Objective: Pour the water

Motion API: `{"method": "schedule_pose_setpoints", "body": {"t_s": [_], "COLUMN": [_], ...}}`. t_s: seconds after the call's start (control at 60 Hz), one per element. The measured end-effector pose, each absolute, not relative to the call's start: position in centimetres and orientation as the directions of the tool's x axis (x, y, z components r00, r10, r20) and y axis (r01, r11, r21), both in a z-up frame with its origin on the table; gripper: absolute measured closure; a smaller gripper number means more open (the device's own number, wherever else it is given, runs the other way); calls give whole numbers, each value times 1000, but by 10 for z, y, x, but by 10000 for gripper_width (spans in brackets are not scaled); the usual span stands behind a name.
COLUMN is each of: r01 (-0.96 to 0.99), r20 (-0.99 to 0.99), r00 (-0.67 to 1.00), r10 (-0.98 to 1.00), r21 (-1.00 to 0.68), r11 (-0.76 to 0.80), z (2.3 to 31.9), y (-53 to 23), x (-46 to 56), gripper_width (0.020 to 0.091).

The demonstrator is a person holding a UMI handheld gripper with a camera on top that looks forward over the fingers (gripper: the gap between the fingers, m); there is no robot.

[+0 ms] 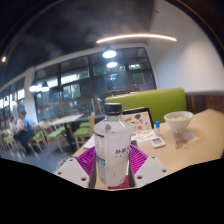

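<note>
The gripper (112, 165) clamps both pink pads (87, 160) on an upright water bottle (113, 147) at lower centre of the frame. Right of it, on the table (200, 140), stands a white cup (179, 122); a green booth (160, 101) lies beyond.

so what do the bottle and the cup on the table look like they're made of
The bottle, standing between the fingers, looks like clear thin plastic: you can see through it, and it has a white label and cap. The cup beyond it on the table looks white and matte, perhaps paper or ceramic; I cannot tell which. The table looks like pale, smooth wood or laminate.
</note>
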State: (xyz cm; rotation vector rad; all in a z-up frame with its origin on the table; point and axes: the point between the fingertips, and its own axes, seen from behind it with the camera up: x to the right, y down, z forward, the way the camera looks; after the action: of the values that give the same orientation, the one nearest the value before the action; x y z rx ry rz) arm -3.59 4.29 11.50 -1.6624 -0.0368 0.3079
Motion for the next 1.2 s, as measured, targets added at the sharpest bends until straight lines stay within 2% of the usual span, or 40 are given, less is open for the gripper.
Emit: {"method": "schedule_pose_setpoints", "body": {"t_s": [0.1, 0.233, 0.367, 0.467, 0.6, 0.7, 0.717, 0.833, 1.2], "r01": [-183, -29, -1, 22, 25, 50, 49, 55, 89], "r20": [-201, -49, -22, 1, 7, 28, 29, 41, 59], "r00": [959, 988, 988, 989, 992, 992, 992, 995, 980], "r10": [198, 145, 153, 145, 129, 126, 120, 87, 189], "r21": [-977, -990, -990, -990, -991, -983, -984, -984, -985], "r11": [-107, -139, -138, -141, -134, -177, -174, -170, -151], "z": [101, 75, 73, 72, 72, 68, 70, 82, 116], "y": [35, 43, 75, 63, 60, 47, 45, 8, -122], "x": [-30, -14, -3, -9, -6, 0, 1, 9, -4], "gripper_width": [650, 642, 633, 613, 499, 307, 299, 299, 308]}}
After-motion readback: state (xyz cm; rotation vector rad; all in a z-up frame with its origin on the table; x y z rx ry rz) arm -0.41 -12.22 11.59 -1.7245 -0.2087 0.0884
